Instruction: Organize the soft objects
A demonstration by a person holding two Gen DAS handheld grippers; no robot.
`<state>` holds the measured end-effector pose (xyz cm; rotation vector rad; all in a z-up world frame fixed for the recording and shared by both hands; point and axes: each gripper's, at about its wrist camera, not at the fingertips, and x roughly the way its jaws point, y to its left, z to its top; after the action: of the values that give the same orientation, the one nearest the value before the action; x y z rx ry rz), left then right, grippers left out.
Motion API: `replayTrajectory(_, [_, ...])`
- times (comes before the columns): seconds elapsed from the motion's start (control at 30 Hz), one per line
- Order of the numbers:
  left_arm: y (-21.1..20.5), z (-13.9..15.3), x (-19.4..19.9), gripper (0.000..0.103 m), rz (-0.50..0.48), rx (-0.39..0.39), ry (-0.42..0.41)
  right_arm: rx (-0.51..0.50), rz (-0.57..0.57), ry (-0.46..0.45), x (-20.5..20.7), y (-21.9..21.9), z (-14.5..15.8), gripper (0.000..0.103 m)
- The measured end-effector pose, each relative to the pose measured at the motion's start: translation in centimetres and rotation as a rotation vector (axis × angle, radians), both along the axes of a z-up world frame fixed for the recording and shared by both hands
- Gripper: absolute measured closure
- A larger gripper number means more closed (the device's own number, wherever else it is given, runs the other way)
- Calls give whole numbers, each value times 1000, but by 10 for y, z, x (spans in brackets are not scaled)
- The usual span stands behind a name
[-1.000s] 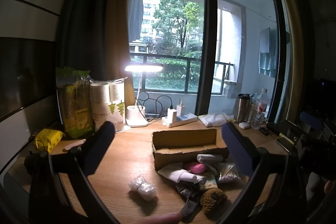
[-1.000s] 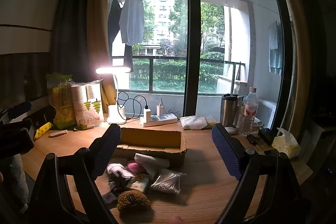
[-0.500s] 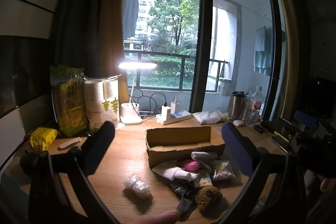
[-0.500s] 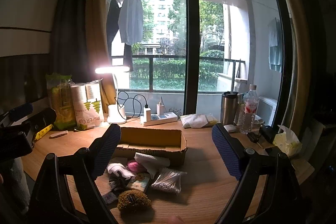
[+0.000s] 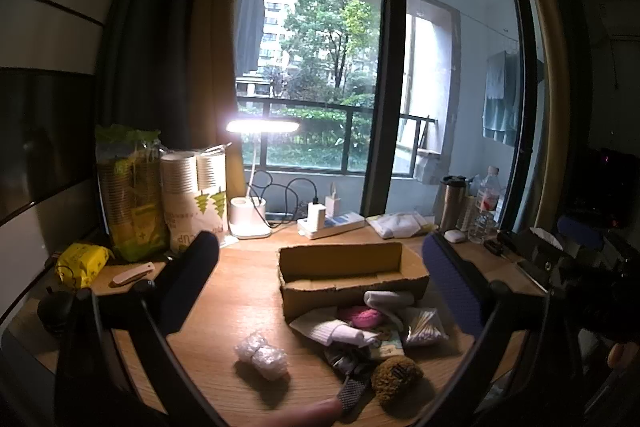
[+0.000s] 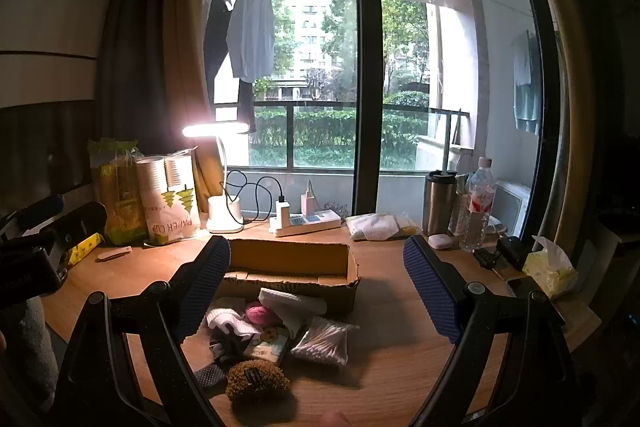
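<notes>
An open cardboard box (image 5: 352, 269) (image 6: 288, 265) lies on the wooden desk. In front of it is a pile of soft things: white socks (image 5: 340, 331) (image 6: 230, 321), a pink ball (image 5: 360, 315) (image 6: 258, 311), a bag of cotton swabs (image 5: 424, 325) (image 6: 324, 341), a brown fuzzy hair clip (image 5: 396, 379) (image 6: 256, 383) and dark cloth (image 5: 348, 359). A bubble-wrap wad (image 5: 262, 355) lies apart to the left. My left gripper (image 5: 320, 283) is open and empty, above the desk. My right gripper (image 6: 316, 287) is open and empty, above the pile.
At the back stand a lit desk lamp (image 5: 256, 187), paper-cup packs (image 5: 192, 199), a power strip (image 6: 306, 223), a folded white cloth (image 6: 376, 225), a steel tumbler (image 6: 438, 203) and a water bottle (image 6: 476, 205). A tissue pack (image 6: 550, 267) lies right. A yellow packet (image 5: 82, 263) lies left.
The left wrist view has shifted a little, so the box and pile sit slightly lower-left in it. The right gripper has barely moved. Both grippers stay open.
</notes>
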<state>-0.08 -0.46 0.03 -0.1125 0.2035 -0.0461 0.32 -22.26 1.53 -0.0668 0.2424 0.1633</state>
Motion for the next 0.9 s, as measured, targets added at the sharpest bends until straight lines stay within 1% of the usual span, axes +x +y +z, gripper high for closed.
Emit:
replayTrajectory(0.73, [1, 0, 0, 0, -8, 1, 3, 0, 3, 0, 0, -1, 1, 12])
replayTrajectory(0.9, [1, -1, 2, 1, -26, 4, 21, 1, 2, 0, 0, 0, 1, 12])
